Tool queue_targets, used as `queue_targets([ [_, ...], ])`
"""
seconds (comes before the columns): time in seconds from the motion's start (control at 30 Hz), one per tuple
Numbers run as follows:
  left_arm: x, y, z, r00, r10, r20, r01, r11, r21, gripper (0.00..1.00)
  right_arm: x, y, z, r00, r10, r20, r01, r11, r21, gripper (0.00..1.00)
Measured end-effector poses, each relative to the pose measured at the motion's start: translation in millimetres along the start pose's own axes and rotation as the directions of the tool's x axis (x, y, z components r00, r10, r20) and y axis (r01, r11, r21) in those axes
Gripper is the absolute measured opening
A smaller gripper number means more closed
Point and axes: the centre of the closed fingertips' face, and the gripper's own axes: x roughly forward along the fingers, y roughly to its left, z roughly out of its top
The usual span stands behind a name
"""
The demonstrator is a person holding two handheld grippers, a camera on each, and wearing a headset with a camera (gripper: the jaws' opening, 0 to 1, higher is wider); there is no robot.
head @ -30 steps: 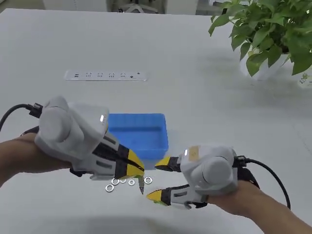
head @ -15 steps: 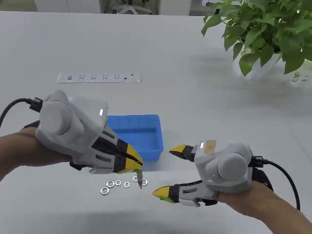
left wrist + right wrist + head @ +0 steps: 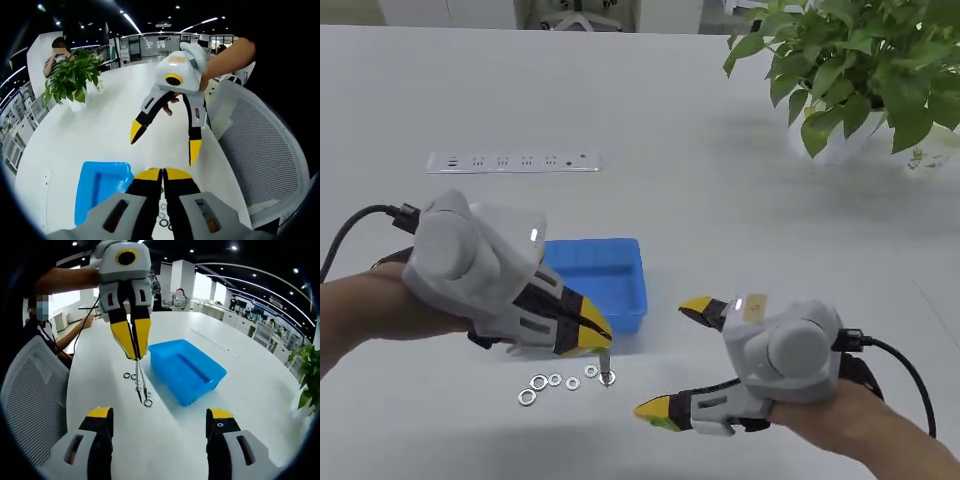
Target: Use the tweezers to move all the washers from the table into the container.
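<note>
left gripper point(image 3: 592, 336): jaws squeezed together on the tweezers point(image 3: 605, 362), which angle down toward the table. Makes sense, those fat jaws would never pick up flat little rings on their own.
tweezers tips: right at the rightmost washer point(image 3: 608, 377). Whether it's actually pinched or just touched, I honestly can't tell, it's too tiny.
washers point(image 3: 555, 379): a short row on the table, on the near side of the container and running left from the tweezers tips.
container point(image 3: 628, 318): blue tray just beyond the row, so each carry should be a short hop. Handy placement.
right gripper point(image 3: 672, 358): jaws wide apart, nothing in them, hovering to the right of the washers. My guess is it's parked out of the way while the left does the picking.
right gripper view: the best angle here. You see the thin tweezers legs point(image 3: 139, 377) coming down from the closed jaws to the ring at the tips point(image 3: 148, 402), with the tray point(image 3: 212, 374) just past them. The head view shows that as a speck.
left gripper view: its own shut jaws sit over the pick spot, so it's no help there. It does show the right gripper point(image 3: 165, 142) spread open, facing it.
head view: gives the whole layout, including a power strip point(image 3: 513, 162) and a plant point(image 3: 850, 70) at the far side, well apart from the work.
</note>
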Motion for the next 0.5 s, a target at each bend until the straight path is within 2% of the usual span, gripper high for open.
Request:
queue_targets([
  [0.2,5.5,0.6,-2.9,0.9999,-0.014,-0.006,0.014,1.0,0.003,0.05,-2.1,-1.4,-1.7,1.0,-0.005,-0.002,0.005,1.0,-0.001,0.76],
  [0.5,7.2,3.7,-1.6,0.9998,-0.019,0.008,0.019,1.0,0.002,0.05,-3.3,-3.1,-4.0,1.0,-0.009,0.001,0.009,1.0,0.003,0.75],
])
